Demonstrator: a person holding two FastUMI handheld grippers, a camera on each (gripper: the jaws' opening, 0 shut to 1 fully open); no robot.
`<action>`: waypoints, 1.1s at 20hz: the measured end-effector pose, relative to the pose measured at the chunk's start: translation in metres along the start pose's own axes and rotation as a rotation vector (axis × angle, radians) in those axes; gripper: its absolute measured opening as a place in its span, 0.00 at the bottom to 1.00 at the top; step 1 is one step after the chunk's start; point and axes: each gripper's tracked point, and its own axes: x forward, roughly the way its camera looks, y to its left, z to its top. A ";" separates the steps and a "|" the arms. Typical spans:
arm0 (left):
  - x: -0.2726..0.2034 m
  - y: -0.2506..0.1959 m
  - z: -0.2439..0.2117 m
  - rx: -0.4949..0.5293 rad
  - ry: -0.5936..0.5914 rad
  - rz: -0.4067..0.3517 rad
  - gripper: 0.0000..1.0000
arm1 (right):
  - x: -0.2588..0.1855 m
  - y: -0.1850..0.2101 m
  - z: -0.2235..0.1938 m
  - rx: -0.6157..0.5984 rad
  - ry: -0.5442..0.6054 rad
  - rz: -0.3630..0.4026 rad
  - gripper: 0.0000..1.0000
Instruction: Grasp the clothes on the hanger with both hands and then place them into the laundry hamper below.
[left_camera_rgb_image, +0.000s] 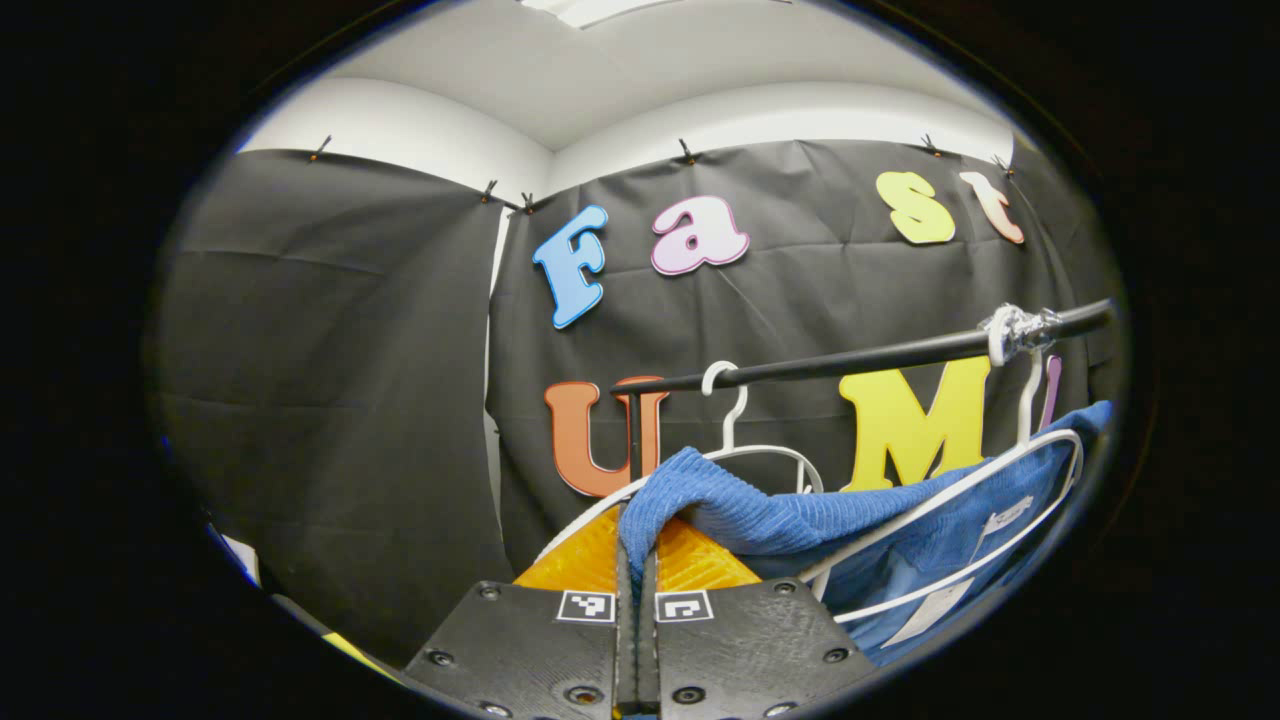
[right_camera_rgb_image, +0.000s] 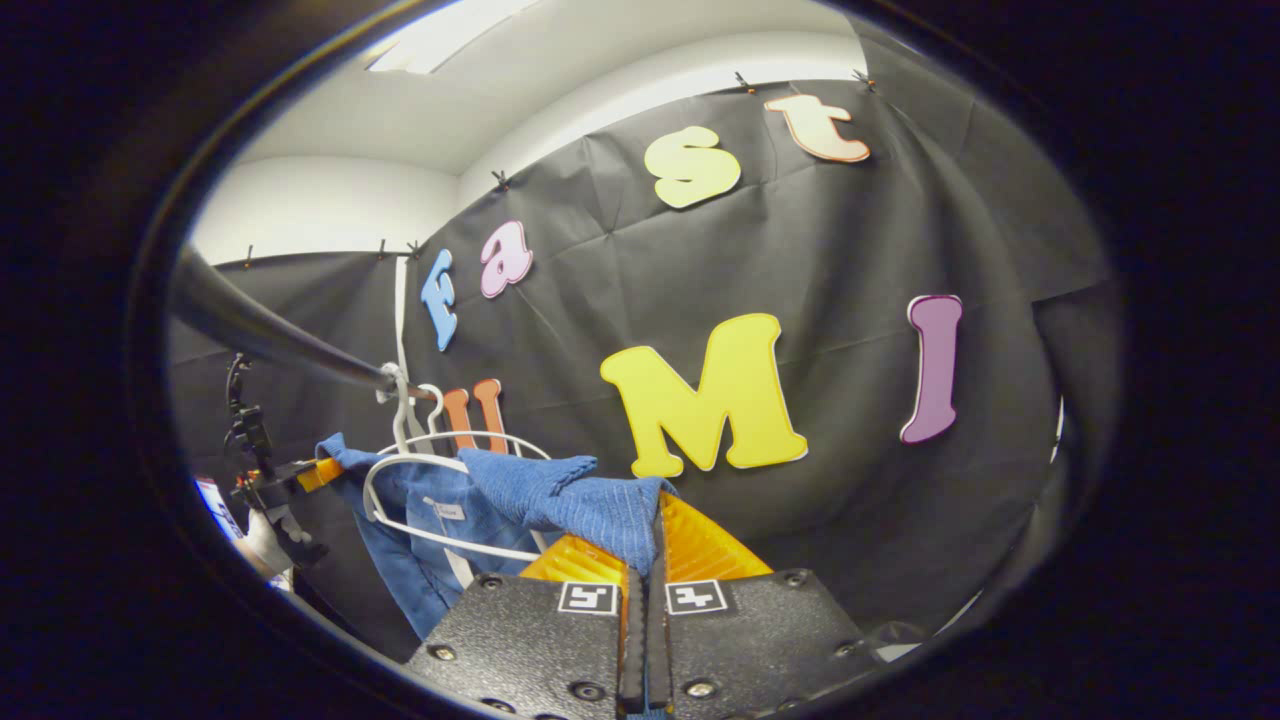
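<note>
A: Item 1, blue garment (left_camera_rgb_image: 760, 515): draped on white hanger (left_camera_rgb_image: 1010, 470) under the rail (left_camera_rgb_image: 880, 357). Left gripper (left_camera_rgb_image: 637, 560), right gripper (right_camera_rgb_image: 645, 545): jaws pressed together, each pinching cloth.

B: Handling: lift both together, clear hanger, then lower to hamper.

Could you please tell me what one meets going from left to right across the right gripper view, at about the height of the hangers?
The other tongs with the hand holding them → white wire hanger bearing a blue garment → blue ribbed cloth pinched in this view's own tongs.
</note>
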 end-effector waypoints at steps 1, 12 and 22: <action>0.001 -0.001 0.002 0.007 -0.001 -0.002 0.01 | 0.005 -0.002 0.003 -0.014 -0.006 -0.019 0.05; 0.009 0.008 -0.054 -0.059 0.166 -0.054 0.01 | 0.058 -0.025 -0.057 0.051 0.140 -0.114 0.05; -0.038 0.006 -0.143 -0.031 0.321 -0.057 0.01 | 0.039 -0.028 -0.158 0.083 0.307 -0.134 0.05</action>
